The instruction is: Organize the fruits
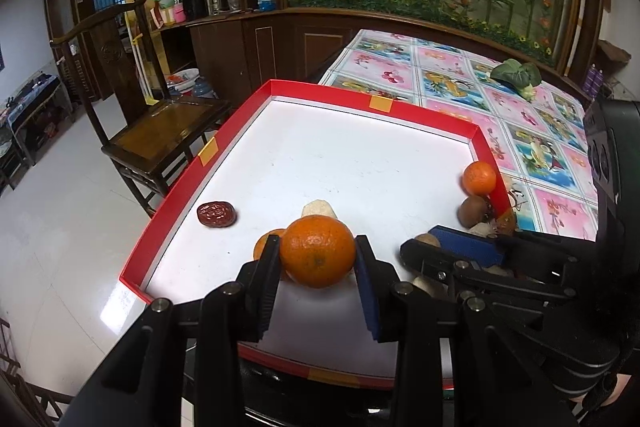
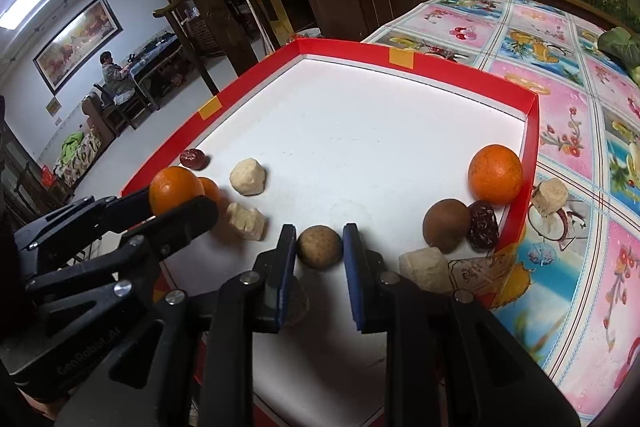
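A red-rimmed white tray [image 1: 360, 99] [image 2: 440, 65] holds the fruit. A large orange [image 1: 318, 253] [image 2: 176, 191] rests on the tray floor between the pads of my left gripper [image 1: 317, 239] [image 2: 176, 203], which stand close beside it without squeezing. A small brown round fruit [image 2: 319, 247] sits on the floor between the blue pads of my right gripper [image 2: 319, 229] [image 1: 432, 243], with thin gaps either side. A second orange [image 1: 479, 179] [image 2: 495, 174] lies against the right wall. A smaller orange [image 2: 210, 189] hides behind the large one.
Also in the tray are a red date [image 1: 216, 214], pale lumps [image 2: 248, 177] [image 2: 245, 221] [image 2: 424, 269], a brown fruit [image 2: 446, 225] and a dark date [image 2: 483, 225]. A pale piece [image 2: 552, 195] lies on the flowered tablecloth. A wooden chair [image 1: 152, 131] stands left.
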The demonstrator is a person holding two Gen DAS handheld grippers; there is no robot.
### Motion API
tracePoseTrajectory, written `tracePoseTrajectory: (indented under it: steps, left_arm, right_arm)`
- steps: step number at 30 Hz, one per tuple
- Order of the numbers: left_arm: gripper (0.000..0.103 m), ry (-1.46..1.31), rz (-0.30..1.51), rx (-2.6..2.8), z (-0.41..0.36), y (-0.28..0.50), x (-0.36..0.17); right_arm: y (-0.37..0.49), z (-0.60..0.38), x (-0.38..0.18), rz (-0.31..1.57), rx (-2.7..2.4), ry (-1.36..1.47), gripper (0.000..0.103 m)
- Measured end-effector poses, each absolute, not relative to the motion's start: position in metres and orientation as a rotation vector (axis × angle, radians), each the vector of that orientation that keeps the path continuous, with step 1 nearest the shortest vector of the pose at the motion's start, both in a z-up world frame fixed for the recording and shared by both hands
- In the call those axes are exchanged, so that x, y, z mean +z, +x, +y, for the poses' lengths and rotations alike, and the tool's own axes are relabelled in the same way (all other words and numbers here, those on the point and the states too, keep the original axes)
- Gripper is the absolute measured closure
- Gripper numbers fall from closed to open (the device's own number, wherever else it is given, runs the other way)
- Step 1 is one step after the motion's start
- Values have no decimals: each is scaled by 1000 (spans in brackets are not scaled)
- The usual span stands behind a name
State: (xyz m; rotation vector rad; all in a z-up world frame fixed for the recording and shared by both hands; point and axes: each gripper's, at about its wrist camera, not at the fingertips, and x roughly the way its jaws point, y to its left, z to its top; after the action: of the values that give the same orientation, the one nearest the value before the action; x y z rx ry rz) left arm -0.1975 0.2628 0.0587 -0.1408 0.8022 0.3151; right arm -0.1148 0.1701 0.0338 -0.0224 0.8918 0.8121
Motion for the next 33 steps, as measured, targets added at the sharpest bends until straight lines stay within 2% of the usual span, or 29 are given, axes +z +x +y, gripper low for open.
tracePoseTrajectory:
  steps: [7,9,10,18,21,28,33]
  left_arm:
    - [35,-126,709,377,255,-209,80]
    - [24,-119,686,395,251,-213,87]
    - [23,-109,675,411,249,-214,90]
    - [16,-74,597,468,233,-229,116]
    - [16,-77,567,483,229,-236,124]
    - [16,-127,533,495,226,-253,139]
    - [15,-112,492,517,217,-266,146]
  right_arm:
    - [-123,148,51,807,806,8,69]
    - [-125,138,57,782,793,24,58]
    - [-126,132,61,770,784,35,56]
    - [-143,98,93,656,731,50,51]
    - [-154,89,104,608,719,33,46]
    - [-182,77,124,537,717,28,44]
    - [-206,69,136,473,699,22,35]
